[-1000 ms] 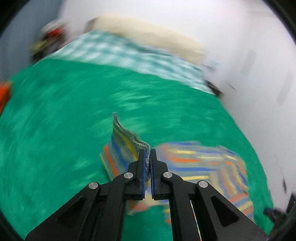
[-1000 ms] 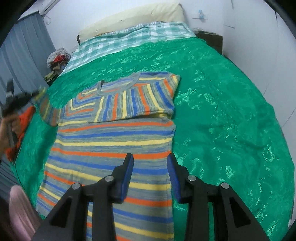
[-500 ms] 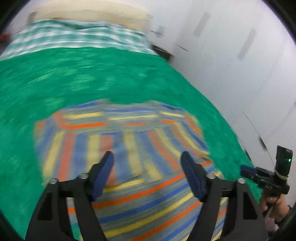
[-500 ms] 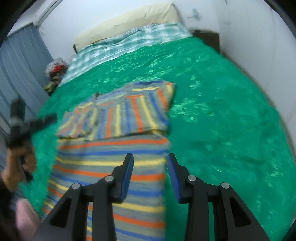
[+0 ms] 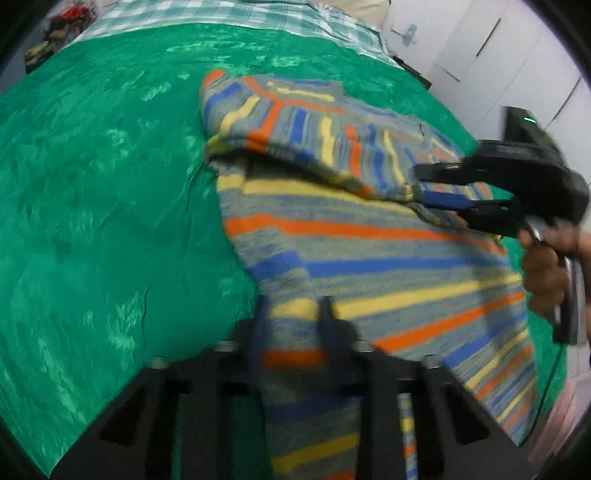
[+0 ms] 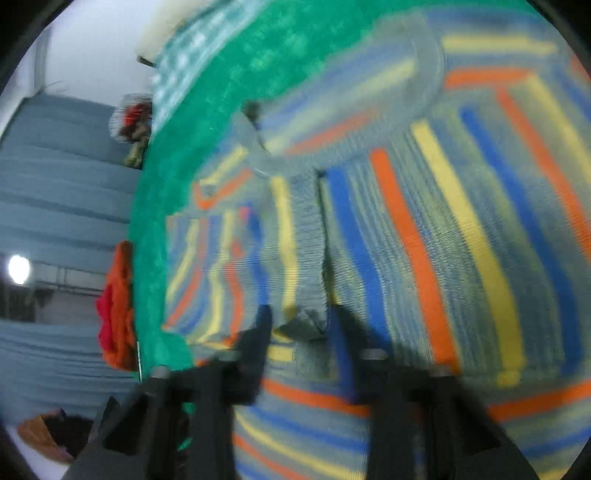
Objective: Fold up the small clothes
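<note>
A striped sweater (image 5: 369, 236) in grey, blue, orange and yellow lies on the green bedspread (image 5: 110, 192), both sleeves folded across its chest. My left gripper (image 5: 293, 325) is open with its jaws astride the sweater's near side edge. My right gripper (image 6: 299, 328) is open around the edge of the folded sleeve; it also shows in the left wrist view (image 5: 439, 184), jaws on either side of that sleeve edge. The sweater fills most of the right wrist view (image 6: 424, 221), neckline at the top.
A checked sheet (image 5: 229, 14) and a pillow lie at the head of the bed. White cupboard doors (image 5: 517, 55) stand beyond the bed. Red and orange clothes (image 6: 118, 302) lie off the bed's far side, before a grey curtain (image 6: 55, 166).
My left gripper let go of the sleeve, opened, and dropped to the sweater's side edge. My right gripper moved forward and low onto the folded sleeve's edge.
</note>
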Tool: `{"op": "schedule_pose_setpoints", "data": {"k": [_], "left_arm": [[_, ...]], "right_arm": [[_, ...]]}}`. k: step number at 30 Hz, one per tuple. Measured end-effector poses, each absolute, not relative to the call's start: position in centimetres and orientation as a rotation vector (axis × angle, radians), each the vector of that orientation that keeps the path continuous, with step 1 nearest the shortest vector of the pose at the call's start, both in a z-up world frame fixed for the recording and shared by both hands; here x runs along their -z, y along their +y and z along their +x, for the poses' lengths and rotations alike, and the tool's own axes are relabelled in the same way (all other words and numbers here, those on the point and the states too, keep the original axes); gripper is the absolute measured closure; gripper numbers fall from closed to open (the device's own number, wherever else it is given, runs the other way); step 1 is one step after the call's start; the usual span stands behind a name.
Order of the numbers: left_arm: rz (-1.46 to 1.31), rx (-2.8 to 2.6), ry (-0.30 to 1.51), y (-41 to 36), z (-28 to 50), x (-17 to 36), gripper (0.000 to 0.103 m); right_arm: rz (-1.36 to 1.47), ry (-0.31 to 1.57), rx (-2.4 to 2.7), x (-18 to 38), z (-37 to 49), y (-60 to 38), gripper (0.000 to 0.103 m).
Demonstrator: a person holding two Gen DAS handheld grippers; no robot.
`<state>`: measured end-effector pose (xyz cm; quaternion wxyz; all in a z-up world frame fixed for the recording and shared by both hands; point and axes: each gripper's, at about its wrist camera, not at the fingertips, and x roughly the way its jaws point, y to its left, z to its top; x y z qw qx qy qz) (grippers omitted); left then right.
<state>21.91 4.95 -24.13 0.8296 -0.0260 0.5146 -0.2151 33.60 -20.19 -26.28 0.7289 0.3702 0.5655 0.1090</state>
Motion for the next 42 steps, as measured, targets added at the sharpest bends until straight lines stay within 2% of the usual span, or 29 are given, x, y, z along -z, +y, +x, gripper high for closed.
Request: {"op": "schedule_pose_setpoints", "data": {"k": [2, 5, 8, 10, 12, 13, 15, 16, 17, 20, 30, 34, 36, 40, 42], "left_arm": [[-0.085, 0.460, 1.094, 5.7, 21.5, 24.1, 0.098], [-0.091, 0.468, 1.075, 6.7, 21.0, 23.5, 0.099], [-0.070, 0.470, 1.080, 6.6, 20.9, 23.7, 0.099], [-0.056, 0.454, 1.089, 6.3, 20.8, 24.1, 0.097], [-0.046, 0.424, 1.095, 6.0, 21.0, 24.0, 0.091], [-0.029, 0.404, 1.092, 5.9, 20.8, 23.8, 0.087], [0.022, 0.363, 1.075, 5.8, 20.3, 23.1, 0.076], [0.043, 0.339, 1.069, 5.7, 20.2, 23.0, 0.064], [0.064, 0.315, 1.064, 5.7, 20.1, 22.9, 0.055], [0.100, 0.285, 1.064, 5.8, 19.7, 22.9, 0.050], [0.133, 0.269, 1.065, 5.6, 18.1, 21.9, 0.043], [0.190, 0.306, 1.120, 6.1, 14.3, 23.0, 0.033], [0.208, 0.312, 1.177, 6.9, 11.8, 24.2, 0.033], [0.177, 0.346, 1.209, 8.4, 8.4, 24.3, 0.031], [0.156, 0.377, 1.236, 8.5, 7.5, 24.3, 0.035]], "right_arm": [[0.772, 1.208, -0.236, 25.0, 33.0, -20.4, 0.097], [0.643, 1.101, -0.169, 20.9, 30.7, -21.9, 0.097], [0.548, 1.126, -0.119, 20.9, 30.8, -22.7, 0.095], [0.539, 1.195, -0.097, 22.7, 31.2, -22.7, 0.084], [0.516, 1.203, -0.079, 23.3, 31.0, -22.8, 0.078], [0.518, 1.186, -0.081, 23.0, 30.6, -23.0, 0.071], [0.506, 1.159, -0.066, 22.2, 29.4, -23.3, 0.057], [0.491, 1.145, -0.061, 21.8, 28.4, -23.5, 0.054], [0.472, 1.135, -0.057, 21.2, 28.0, -23.5, 0.054], [0.407, 1.110, -0.055, 19.4, 26.0, -23.7, 0.054], [0.266, 1.121, -0.051, 17.1, 17.5, -24.4, 0.053], [0.201, 1.212, -0.057, 18.5, 11.1, -24.2, 0.053], [0.192, 1.267, -0.021, 19.6, 7.4, -24.8, 0.053], [0.352, 1.301, 0.044, 20.2, 1.0, -27.9, 0.053], [0.432, 1.305, 0.040, 20.5, -0.7, -28.9, 0.053]]}}
